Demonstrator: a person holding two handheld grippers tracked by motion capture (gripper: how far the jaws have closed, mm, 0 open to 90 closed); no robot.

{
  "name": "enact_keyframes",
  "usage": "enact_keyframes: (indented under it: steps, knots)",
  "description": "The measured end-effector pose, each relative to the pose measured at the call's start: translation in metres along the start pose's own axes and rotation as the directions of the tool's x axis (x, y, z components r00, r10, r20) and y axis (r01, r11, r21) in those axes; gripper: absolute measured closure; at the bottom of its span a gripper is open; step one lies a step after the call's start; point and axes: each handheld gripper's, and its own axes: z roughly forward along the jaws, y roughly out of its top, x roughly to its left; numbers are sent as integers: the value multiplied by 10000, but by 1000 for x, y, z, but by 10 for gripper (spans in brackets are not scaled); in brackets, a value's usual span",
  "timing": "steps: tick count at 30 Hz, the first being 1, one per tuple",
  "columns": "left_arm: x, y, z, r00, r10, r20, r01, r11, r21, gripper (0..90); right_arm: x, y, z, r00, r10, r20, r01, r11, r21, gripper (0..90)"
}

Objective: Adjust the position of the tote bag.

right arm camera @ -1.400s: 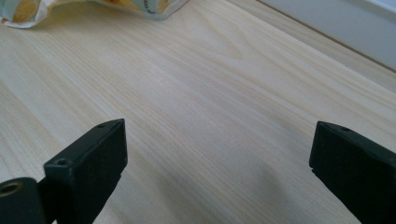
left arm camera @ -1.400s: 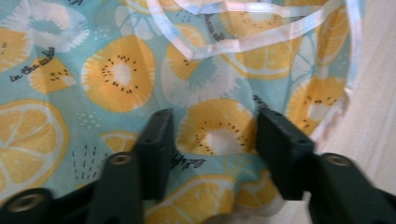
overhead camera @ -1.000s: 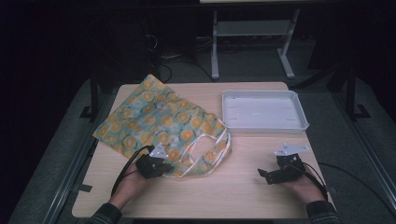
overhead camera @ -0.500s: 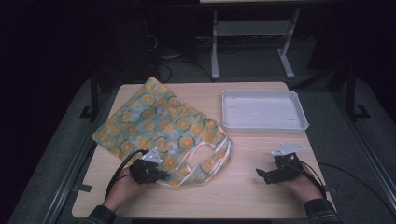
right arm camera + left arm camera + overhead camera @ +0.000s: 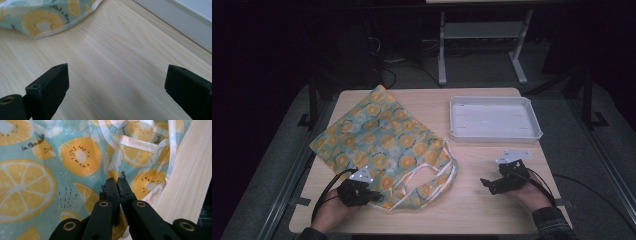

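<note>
A cloth tote bag (image 5: 382,145), teal with orange fruit slices and white handles, lies flat on the left half of the wooden table (image 5: 472,210). My left gripper (image 5: 377,196) is at the bag's near edge, shut on a pinch of its fabric beside the handles. The left gripper view shows the jaws of that gripper (image 5: 117,182) pressed together on the printed cloth of the bag (image 5: 75,157). My right gripper (image 5: 486,184) rests near the table's front right. Its jaws stand wide open in the right gripper view (image 5: 117,75) over bare wood, with the bag's hem (image 5: 42,15) farther off.
A white rectangular tray (image 5: 492,136) stands at the back right of the table, and its wall (image 5: 180,20) crosses the corner of the right gripper view. Bare wood lies between the bag and the right hand. Dark floor and a metal stand lie beyond the table.
My left gripper has moved toward the near left edge, still closed on the bag, and the bag's near edge and handles have shifted with it. The right hand has kept still.
</note>
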Motion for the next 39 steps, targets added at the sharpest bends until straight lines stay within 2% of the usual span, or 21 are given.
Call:
enact_keyframes:
  steps: [9, 14, 15, 21, 23, 24, 28, 31, 32, 36, 37, 38, 39]
  knots:
    - [2, -17, -12, 9996, -216, -176, 216, 9998, 16, 891, 8, 15, 4, 9987, -161, -474, 165, 9998, 93, 104]
    - [6, -27, -20, 9991, -346, -248, 346, 9994, 28, 890, 13, 29, 8, 9959, -7, -906, 17, 9999, 119, 133]
    - [8, -29, -21, 9988, -442, -225, 442, 9990, 20, 889, 15, 34, 11, 9952, -115, -977, 135, 9997, 196, 138]
    - [10, -28, -21, 9989, -413, -224, 415, 9991, 104, 888, 21, 49, 20, 9929, -111, -1183, 124, 9999, 99, 181]
    - [10, -28, -21, 9988, -437, -199, 440, 9990, 113, 887, 20, 55, 24, 9897, 70, -1433, -76, 10000, -40, 211]
    - [10, -28, -21, 9988, -452, -179, 454, 9989, 112, 888, 20, 62, 30, 9864, 226, -1627, -224, 9997, 30, 237]
    - [10, -28, -20, 9990, -419, -162, 422, 9990, 177, 887, 19, 78, 43, 9825, 293, -1839, -322, 9994, -126, 284]
    - [10, -28, -20, 9990, -427, -151, 430, 9989, 175, 887, 20, 87, 49, 9824, 273, -1846, -298, 9995, -109, 293]
    - [11, -28, -20, 9988, -464, -138, 466, 9988, 158, 887, 20, 95, 56, 9815, 277, -1893, -339, 9990, -292, 317]
    - [10, -28, -20, 9989, -443, -142, 446, 9988, 194, 886, 21, 106, 67, 9827, 202, -1843, -260, 9992, -291, 320]
    - [10, -28, -20, 9990, -414, -141, 417, 9989, 216, 886, 21, 112, 74, 9810, 198, -1931, -277, 9989, -385, 340]
    - [10, -28, -20, 9990, -420, -138, 423, 9989, 219, 886, 21, 112, 74, 9810, 198, -1931, -277, 9989, -385, 340]
    - [10, -28, -20, 9991, -407, -129, 411, 9987, 297, 886, 21, 117, 82, 9821, 164, -1875, -217, 9994, -262, 343]
